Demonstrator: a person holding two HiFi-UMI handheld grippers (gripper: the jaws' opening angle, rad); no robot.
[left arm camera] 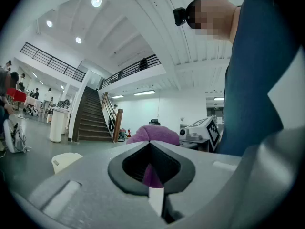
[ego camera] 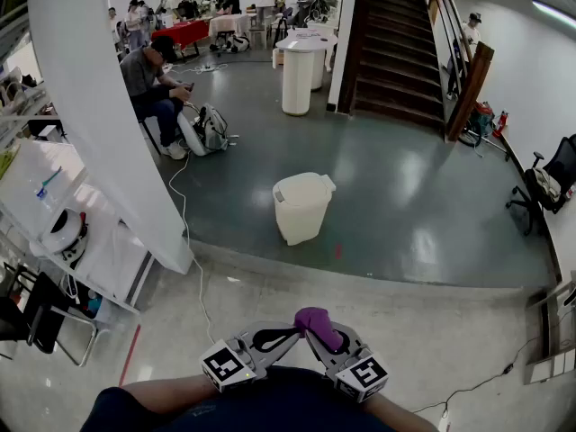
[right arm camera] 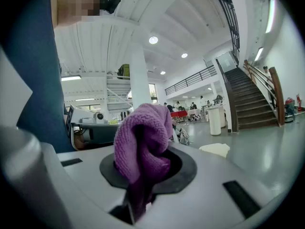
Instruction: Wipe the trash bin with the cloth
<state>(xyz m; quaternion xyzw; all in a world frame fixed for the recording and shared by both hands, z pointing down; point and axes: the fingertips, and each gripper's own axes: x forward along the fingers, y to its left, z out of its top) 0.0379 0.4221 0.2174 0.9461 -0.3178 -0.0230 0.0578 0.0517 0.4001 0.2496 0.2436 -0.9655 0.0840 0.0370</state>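
Cloth (right arm camera: 142, 144), purple: clamped in R gripper (ego camera: 319, 333), frame bottom centre. L gripper (left arm camera: 150, 144) clenched, tips together. Bin (ego camera: 301, 207) mid-frame, well apart.

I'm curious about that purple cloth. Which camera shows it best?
The right gripper view: the cloth fills the middle, pinched by the right gripper. The head view shows it small, low in the frame. The left gripper view shows only its top, beyond the jaws.

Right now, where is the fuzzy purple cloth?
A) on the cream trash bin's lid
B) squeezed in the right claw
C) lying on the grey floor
B: the fuzzy purple cloth sticks up, bunched between the shut jaws of the right claw.
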